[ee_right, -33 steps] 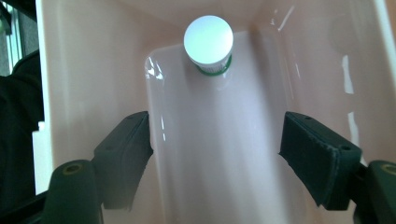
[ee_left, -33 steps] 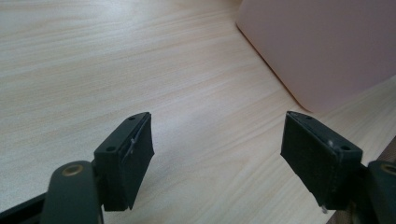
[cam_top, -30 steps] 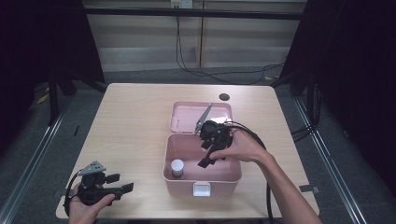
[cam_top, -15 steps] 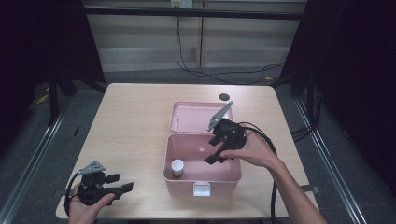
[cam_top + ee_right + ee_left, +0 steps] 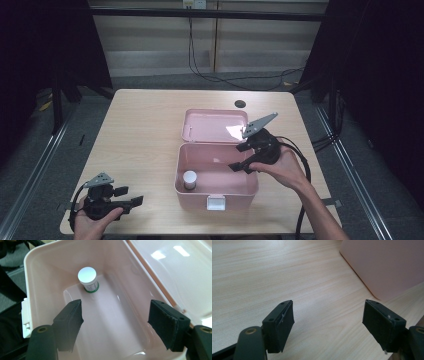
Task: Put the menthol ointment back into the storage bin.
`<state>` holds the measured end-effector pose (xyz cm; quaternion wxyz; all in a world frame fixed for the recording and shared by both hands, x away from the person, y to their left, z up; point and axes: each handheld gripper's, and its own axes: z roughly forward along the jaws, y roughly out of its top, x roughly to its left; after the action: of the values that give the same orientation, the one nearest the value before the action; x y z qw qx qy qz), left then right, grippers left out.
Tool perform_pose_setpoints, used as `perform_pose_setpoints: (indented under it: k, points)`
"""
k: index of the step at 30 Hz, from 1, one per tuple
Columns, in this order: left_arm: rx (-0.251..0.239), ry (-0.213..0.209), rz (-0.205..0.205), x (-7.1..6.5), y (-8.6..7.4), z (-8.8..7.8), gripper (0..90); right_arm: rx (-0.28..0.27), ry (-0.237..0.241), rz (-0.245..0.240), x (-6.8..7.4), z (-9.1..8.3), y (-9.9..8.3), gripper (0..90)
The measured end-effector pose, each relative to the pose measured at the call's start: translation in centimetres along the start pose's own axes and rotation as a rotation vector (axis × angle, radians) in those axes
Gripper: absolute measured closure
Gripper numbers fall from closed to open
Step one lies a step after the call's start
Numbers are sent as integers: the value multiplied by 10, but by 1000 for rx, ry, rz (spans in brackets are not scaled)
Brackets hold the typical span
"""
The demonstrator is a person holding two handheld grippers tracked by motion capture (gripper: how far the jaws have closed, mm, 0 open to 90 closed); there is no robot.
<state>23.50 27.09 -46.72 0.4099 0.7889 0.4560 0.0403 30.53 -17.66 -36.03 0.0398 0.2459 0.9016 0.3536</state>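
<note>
While the left tongs (image 5: 134, 201) rested spread on the table (image 5: 145, 130) at seven o'clock, the right tongs (image 5: 239, 166), spread and empty, hovered over the open pink box (image 5: 216, 196), whose jar (image 5: 189, 180) stood upright at nine o'clock inside it.

My high view looked forward and down over the whole table (image 5: 150, 130). My right gripper view peered closely down into the box (image 5: 45, 262) ahead of its jaws; my left gripper view skimmed the tabletop, the box (image 5: 387, 265) ahead-right.
</note>
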Motion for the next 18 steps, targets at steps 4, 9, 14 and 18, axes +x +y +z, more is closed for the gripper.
perform_pose_setpoints:
  k: [4,9,14,18]
  points:
    - [0,-2,1,0,0,0,248,-33,-22,34,1,-7,-9,270]
    - [-1,-1,-2,0,0,0,248,-73,-47,60,3,-14,-20,269]
    - [-7,1,-6,0,0,-1,248,-152,-75,80,5,-20,-32,271]
    - [-8,-1,-4,0,0,-2,247,-184,-79,99,7,-25,-42,271]
